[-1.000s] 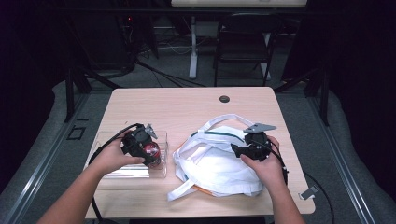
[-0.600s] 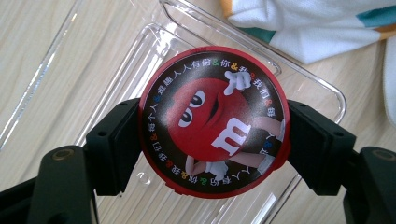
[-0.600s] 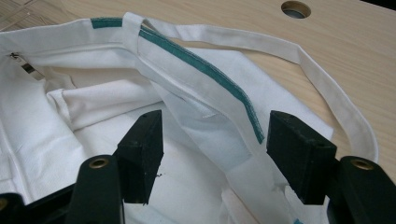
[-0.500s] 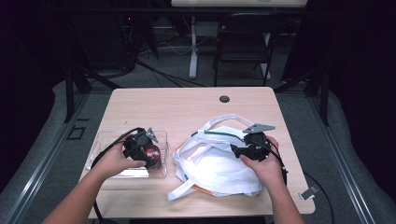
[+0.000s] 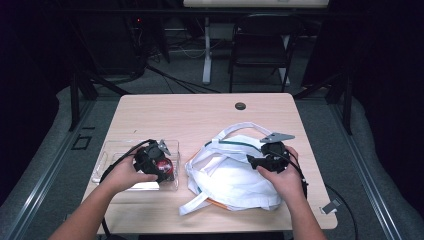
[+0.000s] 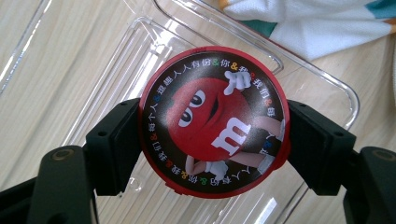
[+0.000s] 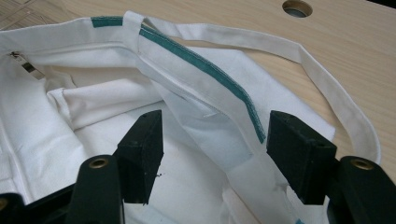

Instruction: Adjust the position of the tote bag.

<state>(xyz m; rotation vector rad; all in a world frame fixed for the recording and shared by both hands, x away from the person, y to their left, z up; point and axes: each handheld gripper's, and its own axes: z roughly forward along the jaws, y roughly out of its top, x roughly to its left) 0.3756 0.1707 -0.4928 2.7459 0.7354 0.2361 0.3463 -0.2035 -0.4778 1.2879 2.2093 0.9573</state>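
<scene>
A round red tin (image 6: 215, 121) with a red cartoon candy figure on its lid sits between the jaws of my left gripper (image 6: 212, 135), which is shut on its sides. In the high view the tin (image 5: 164, 166) and left gripper (image 5: 159, 167) hang over the right part of a clear plastic tray (image 5: 112, 150). A white cloth bag (image 5: 230, 177) with green trim lies to the right of the tray. My right gripper (image 5: 256, 161) is open at the bag's right side. The green-striped rim (image 7: 219, 79) runs between its wide-apart jaws, and its fingers (image 7: 142, 149) rest on the cloth.
The tray wall (image 6: 261, 46) lies close to the bag's edge. A round cable hole (image 5: 240, 106) sits at the table's far middle, and a small grey clip (image 5: 330, 206) at its near right corner. A chair (image 5: 260, 45) stands beyond the table.
My left gripper with the tin has shifted slightly toward the near side of the tray. The right gripper and the bag have stayed put.
</scene>
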